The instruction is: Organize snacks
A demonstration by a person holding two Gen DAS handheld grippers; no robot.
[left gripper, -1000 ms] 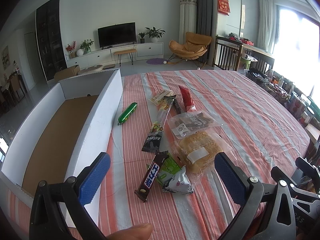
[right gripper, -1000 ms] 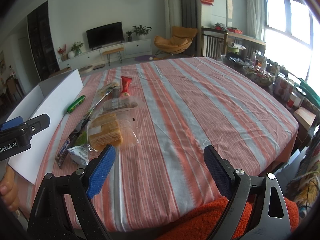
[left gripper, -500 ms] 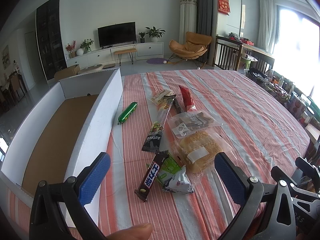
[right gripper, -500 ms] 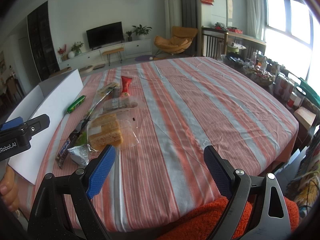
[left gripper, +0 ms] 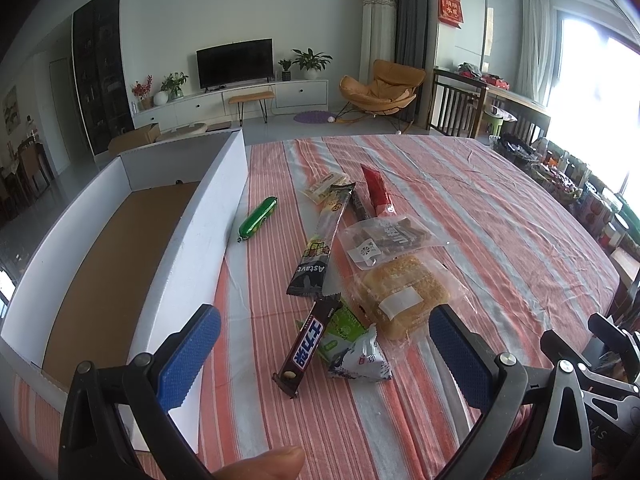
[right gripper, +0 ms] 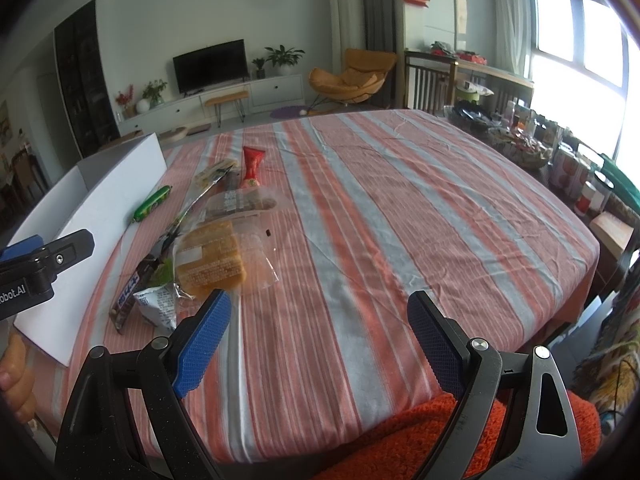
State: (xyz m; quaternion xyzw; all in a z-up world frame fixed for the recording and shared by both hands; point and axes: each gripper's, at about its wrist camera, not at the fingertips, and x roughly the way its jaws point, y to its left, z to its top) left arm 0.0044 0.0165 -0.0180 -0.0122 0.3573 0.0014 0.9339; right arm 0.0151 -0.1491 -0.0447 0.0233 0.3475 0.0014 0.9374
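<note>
Several snacks lie in a loose pile on the striped tablecloth: a brown chocolate bar (left gripper: 307, 346), a white crumpled packet (left gripper: 360, 360), a bagged bread (left gripper: 404, 292), a long dark Astavt stick pack (left gripper: 322, 240), a clear bag of dark sticks (left gripper: 386, 238), a red sachet (left gripper: 377, 190) and a green sausage-shaped snack (left gripper: 259, 218). A white cardboard box (left gripper: 200, 232) with a brown floor stands to their left. My left gripper (left gripper: 324, 358) hangs open just before the chocolate bar. My right gripper (right gripper: 318, 338) is open over bare cloth, right of the bread (right gripper: 210, 256).
The round table's edge (right gripper: 576, 280) curves away on the right, with cluttered goods beyond it. An orange fuzzy fabric (right gripper: 400, 436) lies under my right gripper. A thumb (left gripper: 260, 464) shows at the bottom of the left wrist view.
</note>
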